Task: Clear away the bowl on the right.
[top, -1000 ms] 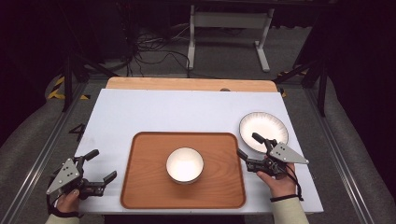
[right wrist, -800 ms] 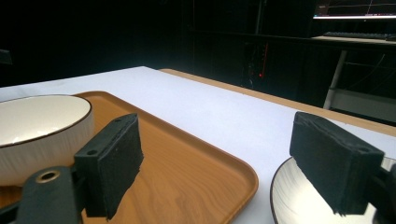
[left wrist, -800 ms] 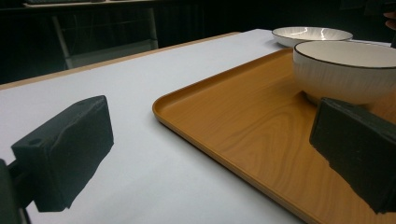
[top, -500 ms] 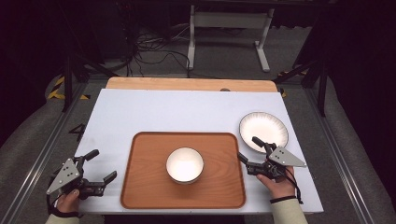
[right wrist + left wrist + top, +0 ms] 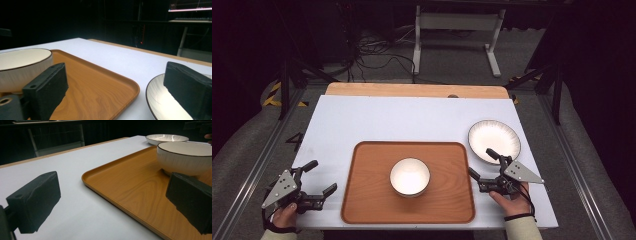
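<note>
A white bowl (image 5: pixel 410 176) stands in the middle of a brown wooden tray (image 5: pixel 372 200) at the table's front. To the tray's right, a white plate (image 5: pixel 494 140) with a dark rim lies on the white table. My right gripper (image 5: pixel 479 161) rests between the tray's right edge and the plate. Its jaws have just been opening and stand open with nothing gripped. In the right gripper view, one jaw is before the bowl (image 5: pixel 22 65) and the other over the plate (image 5: pixel 160 100). My left gripper (image 5: pixel 324 175) is open, left of the tray (image 5: pixel 130 187) and facing the bowl (image 5: pixel 185 157).
The white table top (image 5: pixel 412 120) stretches bare behind the tray, with a wooden strip (image 5: pixel 412 90) along its far edge. Beyond it are a dark floor, cables and a metal stand (image 5: pixel 457 30).
My right gripper's jaws have spread a little wider and the hand has shifted slightly. The left gripper, bowl, tray and plate have kept still.
</note>
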`<action>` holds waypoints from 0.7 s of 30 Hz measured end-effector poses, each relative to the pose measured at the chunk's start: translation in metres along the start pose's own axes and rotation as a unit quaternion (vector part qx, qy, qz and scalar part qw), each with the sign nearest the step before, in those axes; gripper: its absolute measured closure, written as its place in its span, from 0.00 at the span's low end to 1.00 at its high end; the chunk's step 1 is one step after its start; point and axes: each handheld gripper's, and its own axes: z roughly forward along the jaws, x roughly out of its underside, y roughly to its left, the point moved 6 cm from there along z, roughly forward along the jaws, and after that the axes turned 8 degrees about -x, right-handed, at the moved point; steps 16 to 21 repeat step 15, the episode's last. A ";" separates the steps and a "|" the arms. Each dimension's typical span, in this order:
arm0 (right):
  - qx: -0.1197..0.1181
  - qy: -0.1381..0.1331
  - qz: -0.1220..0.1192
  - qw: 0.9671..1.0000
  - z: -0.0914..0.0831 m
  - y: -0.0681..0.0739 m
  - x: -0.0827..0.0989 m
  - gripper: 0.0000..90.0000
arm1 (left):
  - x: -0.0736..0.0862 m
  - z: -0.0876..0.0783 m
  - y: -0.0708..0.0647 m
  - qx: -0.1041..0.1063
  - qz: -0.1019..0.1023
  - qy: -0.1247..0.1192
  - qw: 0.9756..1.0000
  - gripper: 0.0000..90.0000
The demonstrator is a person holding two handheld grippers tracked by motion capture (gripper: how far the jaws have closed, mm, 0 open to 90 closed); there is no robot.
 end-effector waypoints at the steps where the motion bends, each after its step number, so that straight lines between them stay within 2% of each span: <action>1: -0.001 -0.005 -0.004 1.000 -0.001 0.000 0.000 0.05 | 0.000 0.000 0.000 -0.001 -0.001 -0.002 1.000 0.00; 5: -0.002 -0.014 -0.007 1.000 -0.003 0.001 -0.001 0.04 | 0.000 0.000 0.000 -0.001 -0.001 -0.001 1.000 0.00; 21: -0.002 -0.011 -0.007 1.000 -0.002 0.001 0.000 0.04 | 0.000 0.000 0.000 0.000 0.000 0.001 1.000 0.00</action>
